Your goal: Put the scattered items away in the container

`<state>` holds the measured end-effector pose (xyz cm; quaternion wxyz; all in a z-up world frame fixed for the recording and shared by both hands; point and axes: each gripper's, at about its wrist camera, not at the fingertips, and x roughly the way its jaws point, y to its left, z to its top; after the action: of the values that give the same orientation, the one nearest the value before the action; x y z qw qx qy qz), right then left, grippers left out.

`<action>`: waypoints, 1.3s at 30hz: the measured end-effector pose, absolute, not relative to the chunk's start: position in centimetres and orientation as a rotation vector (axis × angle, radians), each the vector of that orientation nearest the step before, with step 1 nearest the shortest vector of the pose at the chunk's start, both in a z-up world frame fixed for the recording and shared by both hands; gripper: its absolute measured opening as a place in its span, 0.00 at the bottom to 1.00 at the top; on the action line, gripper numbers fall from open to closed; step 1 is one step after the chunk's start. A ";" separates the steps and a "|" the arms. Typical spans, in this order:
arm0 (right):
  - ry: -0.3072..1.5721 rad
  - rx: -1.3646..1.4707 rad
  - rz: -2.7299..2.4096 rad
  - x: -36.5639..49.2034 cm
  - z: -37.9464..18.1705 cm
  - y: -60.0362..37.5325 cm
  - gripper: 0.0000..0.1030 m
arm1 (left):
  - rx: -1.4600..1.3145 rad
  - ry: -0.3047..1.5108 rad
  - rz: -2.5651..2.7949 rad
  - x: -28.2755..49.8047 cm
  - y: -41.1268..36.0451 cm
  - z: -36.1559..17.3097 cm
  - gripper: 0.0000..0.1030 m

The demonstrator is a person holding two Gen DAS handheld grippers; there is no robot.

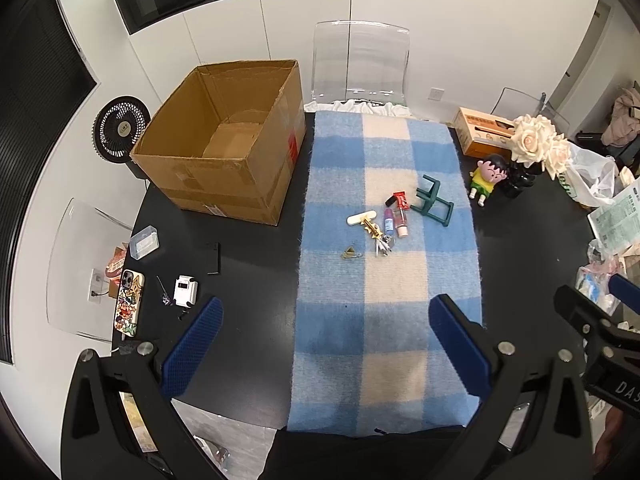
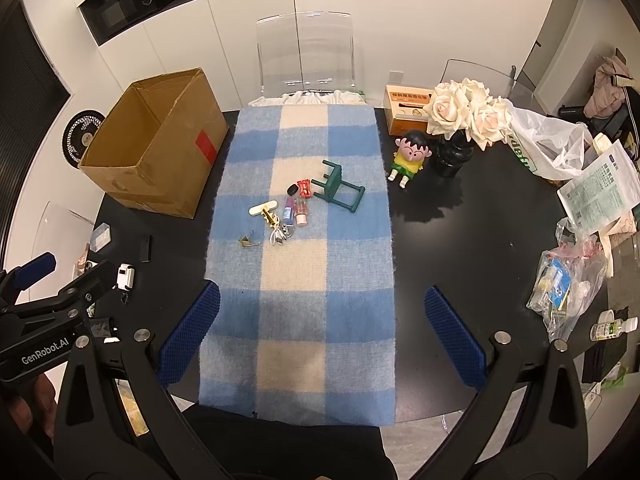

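Cartoon figurine [image 2: 409,157] and vase of white roses [image 2: 464,118] right of the checked blanket [image 2: 304,320], small items clustered mid-blanket around a tipped green toy chair [image 2: 338,188], open cardboard box [image 1: 224,140] far left, left gripper [image 1: 326,354] and right gripper [image 2: 318,338] both spread wide, holding nothing, above the blanket's near end.

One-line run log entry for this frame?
phase: pre-grasp | left gripper: open, empty | right gripper: open, empty | small items: on checked blanket | cardboard box: open, looks empty
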<state>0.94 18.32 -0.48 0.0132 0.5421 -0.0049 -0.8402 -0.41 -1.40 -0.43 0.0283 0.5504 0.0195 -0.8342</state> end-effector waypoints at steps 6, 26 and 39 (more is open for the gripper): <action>0.000 1.703 -2.603 -0.1 -1.5 18.7 1.00 | 1.747 0.091 -2.576 -1.5 -1.2 -2.7 1.00; 0.016 1.787 -2.477 -8.9 -11.4 20.8 1.00 | 1.928 0.225 -2.530 -9.1 0.5 -13.7 1.00; 0.001 1.806 -2.342 -14.4 -20.5 20.2 0.99 | 2.083 0.148 -2.441 -13.8 0.7 -24.0 0.76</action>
<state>-14.39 20.18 -20.49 0.0920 0.6080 0.0005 -0.7886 -13.75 0.72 -23.99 -0.0352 0.6481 0.0460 -0.7593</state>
